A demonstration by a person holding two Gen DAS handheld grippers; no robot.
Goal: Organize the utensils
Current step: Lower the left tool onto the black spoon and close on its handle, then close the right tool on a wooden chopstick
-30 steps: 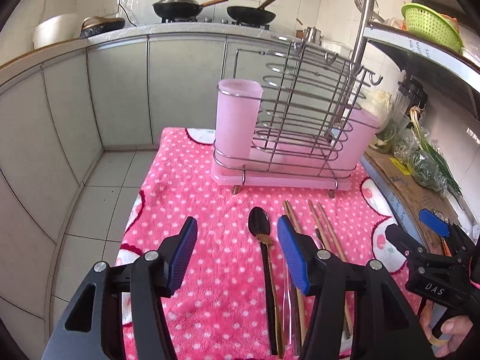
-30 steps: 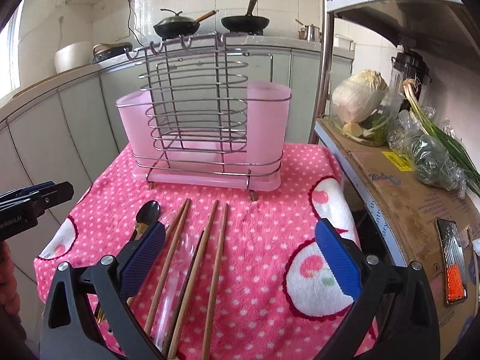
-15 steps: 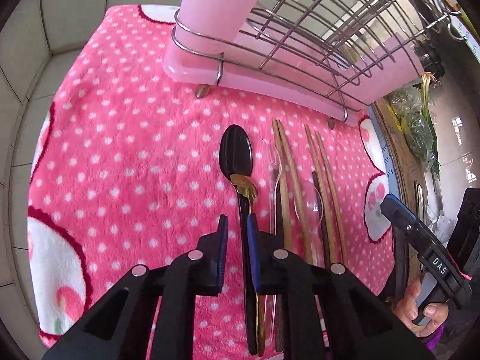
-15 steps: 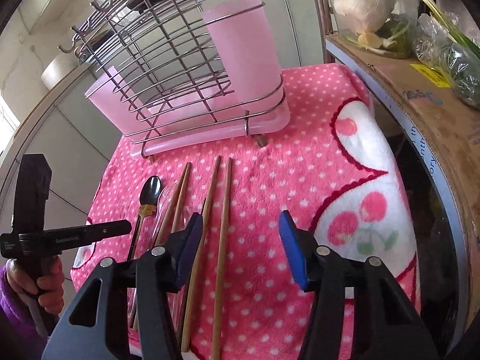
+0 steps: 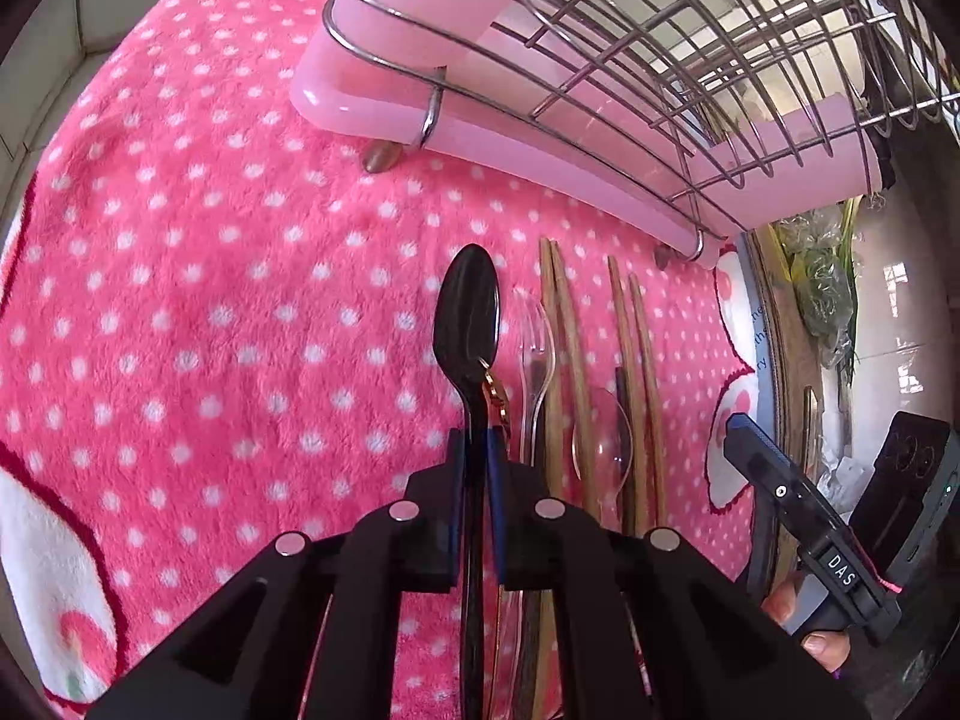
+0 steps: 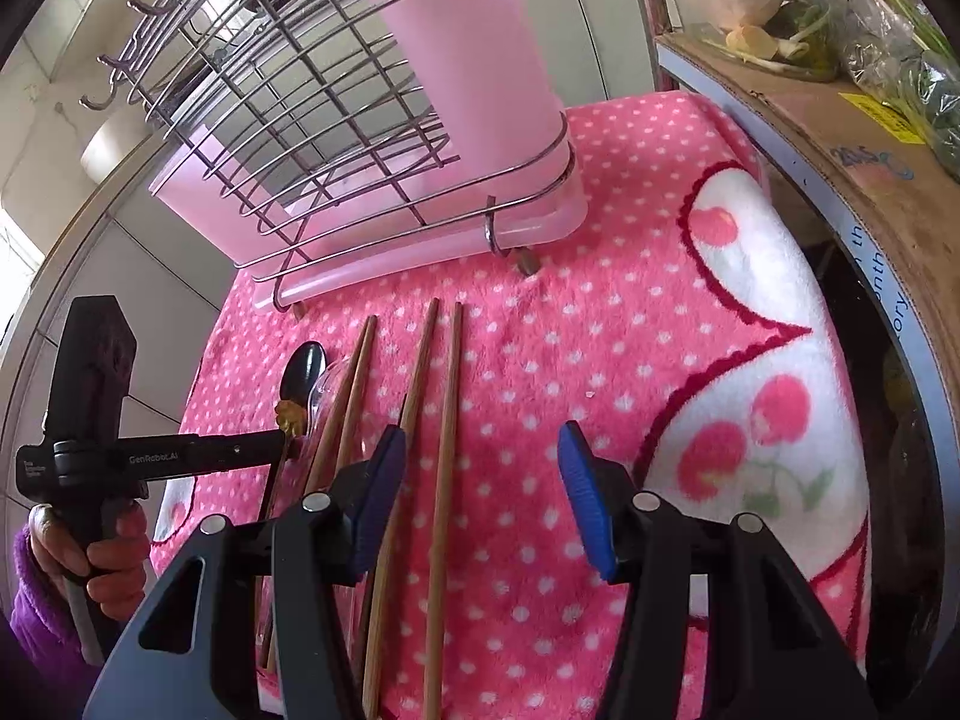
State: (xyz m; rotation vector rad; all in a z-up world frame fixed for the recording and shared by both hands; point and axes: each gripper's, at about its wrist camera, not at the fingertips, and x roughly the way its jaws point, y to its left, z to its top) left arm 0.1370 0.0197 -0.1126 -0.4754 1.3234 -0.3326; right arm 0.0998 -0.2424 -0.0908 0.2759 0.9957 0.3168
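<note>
Tongs in your left hand [image 5: 474,456] just closed on the black spoon [image 5: 467,312], your right tongs [image 6: 480,468] half-spread above two chopsticks [image 6: 444,420], pink rack [image 6: 420,180] behind

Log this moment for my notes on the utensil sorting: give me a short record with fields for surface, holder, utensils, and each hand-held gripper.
surface: pink dotted cloth
holder: wire rack with pink cups, on the cloth
utensils: black spoon, clear plastic fork, clear plastic spoon, four wooden chopsticks, side by side
left hand-held gripper: jaws just closed, pinching the black spoon's handle
right hand-held gripper: jaws part open over two chopsticks, gripping nothing
</note>
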